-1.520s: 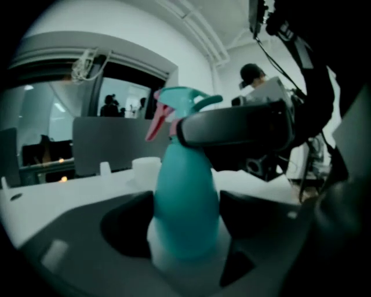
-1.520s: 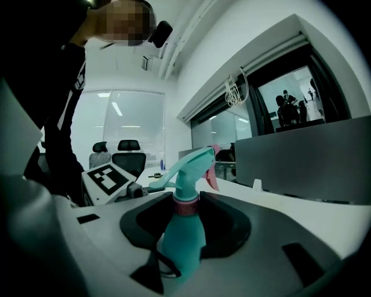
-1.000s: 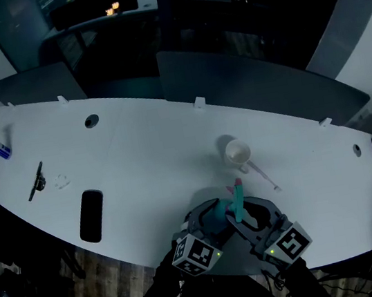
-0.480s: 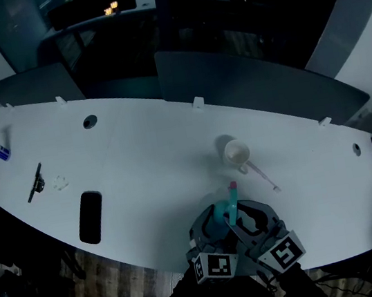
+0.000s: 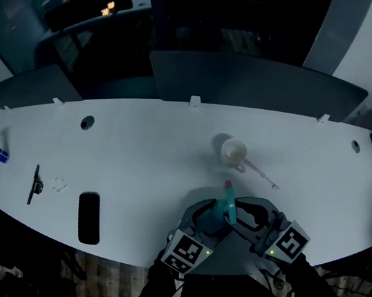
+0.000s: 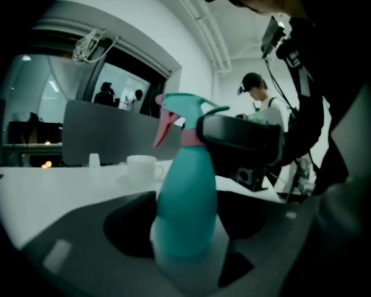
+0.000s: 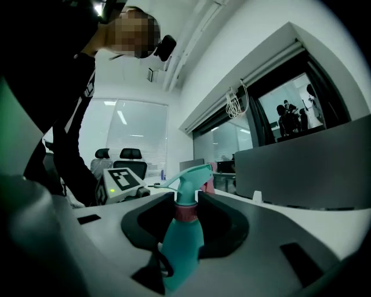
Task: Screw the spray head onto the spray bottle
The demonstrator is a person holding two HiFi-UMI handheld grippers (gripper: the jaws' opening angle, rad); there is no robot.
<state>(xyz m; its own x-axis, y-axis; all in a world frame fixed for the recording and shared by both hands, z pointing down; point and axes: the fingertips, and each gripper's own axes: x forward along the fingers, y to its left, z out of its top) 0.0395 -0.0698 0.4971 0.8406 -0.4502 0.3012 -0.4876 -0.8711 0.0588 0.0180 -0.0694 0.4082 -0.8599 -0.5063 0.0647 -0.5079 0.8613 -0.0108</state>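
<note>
Spray bottle [image 6: 185, 214], teal: upright over the table's [image 5: 137, 152] near edge, spray head [image 7: 193, 178] already seated on its neck. Left gripper [image 5: 209, 216]: jaws clamped on the bottle's body. Right gripper [image 5: 244, 213]: jaws, just closing, pinch the head's pink collar [image 7: 185, 213]. Status, judged: screwing under way; final tightness not visible. White cup [image 5: 234, 150] stands farther in, apart.
</note>
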